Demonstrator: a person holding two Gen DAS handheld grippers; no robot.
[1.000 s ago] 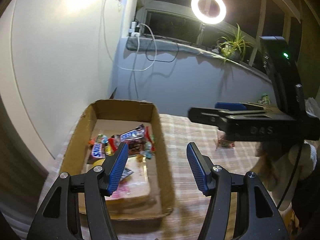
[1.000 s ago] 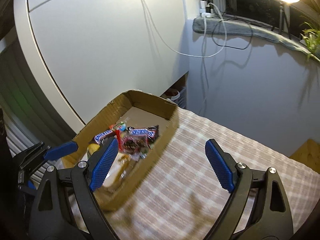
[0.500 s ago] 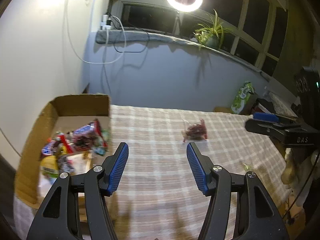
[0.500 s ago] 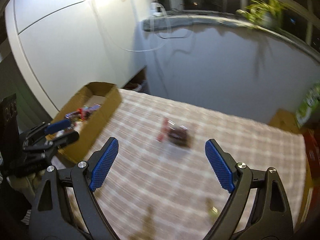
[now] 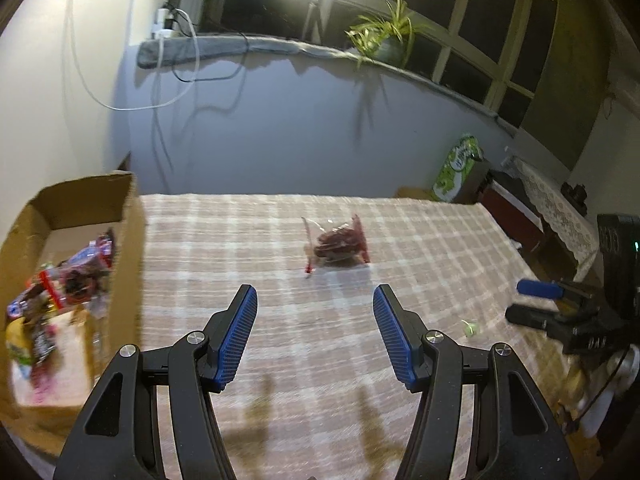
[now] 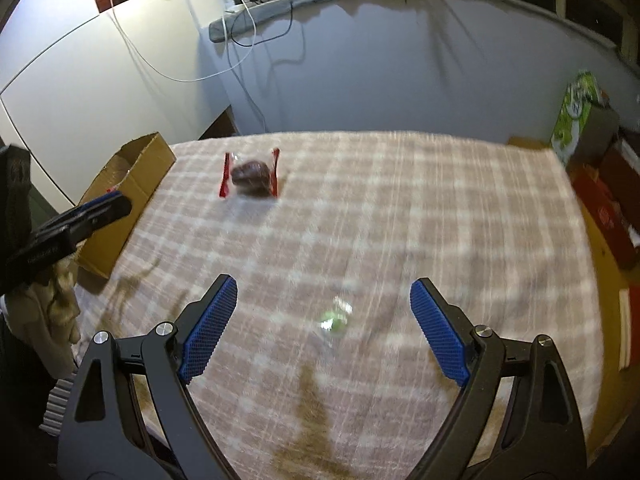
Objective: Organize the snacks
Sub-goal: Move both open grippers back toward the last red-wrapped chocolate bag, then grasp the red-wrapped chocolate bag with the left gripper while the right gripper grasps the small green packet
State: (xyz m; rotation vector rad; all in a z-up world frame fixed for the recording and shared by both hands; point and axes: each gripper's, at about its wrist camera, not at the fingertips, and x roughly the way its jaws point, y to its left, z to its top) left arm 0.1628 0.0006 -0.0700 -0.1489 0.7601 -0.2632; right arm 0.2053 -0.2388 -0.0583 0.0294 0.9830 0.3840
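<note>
Cardboard box (image 5: 132,216): set at the left edge of the checked desk (image 5: 420,240), filled with wrapped snacks (image 5: 76,276). Clear packet of dark red snacks (image 5: 340,242): laid right of the box, unobstructed. Left gripper (image 5: 316,334): fingers wide, empty. Small green sweet (image 6: 334,316): lying farther right, ahead of the right gripper (image 6: 324,330), whose fingers are wide, empty.

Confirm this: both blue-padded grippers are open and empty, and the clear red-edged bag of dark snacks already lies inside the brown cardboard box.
Wrong about the bag. The clear red-edged bag of dark snacks lies on the checked tablecloth, apart from the brown cardboard box, as the right wrist view shows. Both grippers, left and right, are open and empty.
</note>
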